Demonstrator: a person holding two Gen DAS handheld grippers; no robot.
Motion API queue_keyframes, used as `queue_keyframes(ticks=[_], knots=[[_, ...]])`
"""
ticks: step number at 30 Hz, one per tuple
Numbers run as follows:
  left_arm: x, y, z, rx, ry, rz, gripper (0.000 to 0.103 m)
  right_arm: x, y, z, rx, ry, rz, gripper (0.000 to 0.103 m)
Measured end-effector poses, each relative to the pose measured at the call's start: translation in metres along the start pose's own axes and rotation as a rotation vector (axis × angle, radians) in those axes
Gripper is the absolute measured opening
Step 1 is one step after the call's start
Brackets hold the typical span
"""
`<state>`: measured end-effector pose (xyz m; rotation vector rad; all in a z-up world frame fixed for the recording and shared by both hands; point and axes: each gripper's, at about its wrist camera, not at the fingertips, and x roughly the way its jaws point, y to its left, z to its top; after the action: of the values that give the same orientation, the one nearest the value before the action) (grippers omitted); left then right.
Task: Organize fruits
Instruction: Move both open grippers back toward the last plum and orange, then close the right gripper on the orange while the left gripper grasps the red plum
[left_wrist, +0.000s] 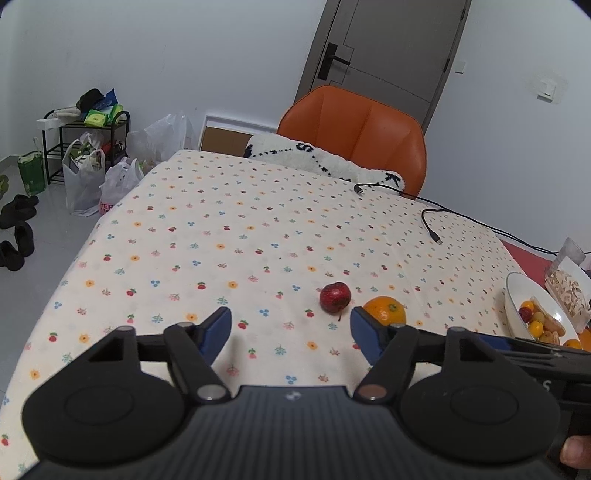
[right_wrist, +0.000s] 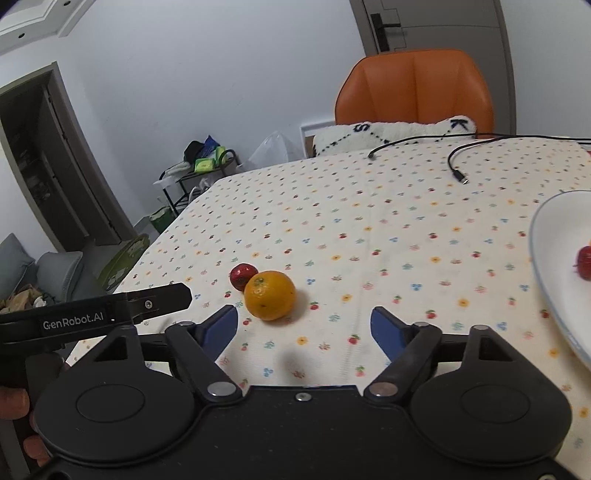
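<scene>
Cream tablecloth (left_wrist: 229, 236), printed with small flowers and cherries, covers the table.

Fruit, loose: one orange (right_wrist: 270, 294) and one small red fruit (right_wrist: 242, 275) lying on the cloth, touching or nearly so in the right wrist view, slightly apart in the left wrist view, where the orange (left_wrist: 385, 309) sits partly behind a blue finger pad.

Fruit, gathered: white bowl (left_wrist: 517, 314) at the table's right side, holding small yellow, red and green pieces; left wrist view only shows the contents in full. Right wrist view shows its rim (right_wrist: 546, 258) and a single red fruit inside.

Left gripper (left_wrist: 290, 326): blue-padded jaws spread wide, holding nothing, low over the cloth just short of the red fruit (left_wrist: 335, 297).

Right gripper (right_wrist: 304, 326): jaws spread wide, holding nothing, with the orange just ahead and to the left.

Writing: "GenRobot.AI" in white on the left gripper's black body (right_wrist: 74, 319), legible from the right wrist only. Letters "S" and "K" on a white fleecy cushion (right_wrist: 391, 134).

Other: orange chair (left_wrist: 354, 129), black cables (left_wrist: 430, 218), clear bag of nuts (left_wrist: 567, 291) beside the bowl, seen by the left wrist only.
</scene>
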<state>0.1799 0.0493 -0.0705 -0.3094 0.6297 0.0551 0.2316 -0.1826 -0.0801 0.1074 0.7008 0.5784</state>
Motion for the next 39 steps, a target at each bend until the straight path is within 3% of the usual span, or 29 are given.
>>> queue_keyframes(ticks=[7,14,15,17,32,37,39], knots=[[0.011,0.006,0.006,-0.015,0.009,-0.005,0.060,0.020,0.008,0.006,-0.012,0.026,0.018,0.070],[0.022,0.006,0.011,-0.022,0.018,-0.013,0.059,0.037,0.010,0.010,-0.016,0.037,0.033,0.057],[0.023,0.006,0.011,-0.022,0.020,-0.016,0.059,0.037,0.010,0.011,-0.018,0.035,0.038,0.053],[0.026,0.004,0.013,-0.020,0.019,-0.019,0.059,0.039,0.007,0.012,-0.006,0.047,0.079,0.037],[0.052,-0.024,0.014,-0.001,0.029,-0.029,0.050,0.020,-0.022,0.013,0.027,0.023,0.032,0.037],[0.059,-0.031,0.012,-0.001,0.040,-0.027,0.023,0.010,-0.030,0.013,0.036,0.012,0.013,0.037],[0.057,-0.034,0.011,0.002,0.037,-0.022,0.023,0.005,-0.033,0.013,0.041,0.005,0.005,0.037]])
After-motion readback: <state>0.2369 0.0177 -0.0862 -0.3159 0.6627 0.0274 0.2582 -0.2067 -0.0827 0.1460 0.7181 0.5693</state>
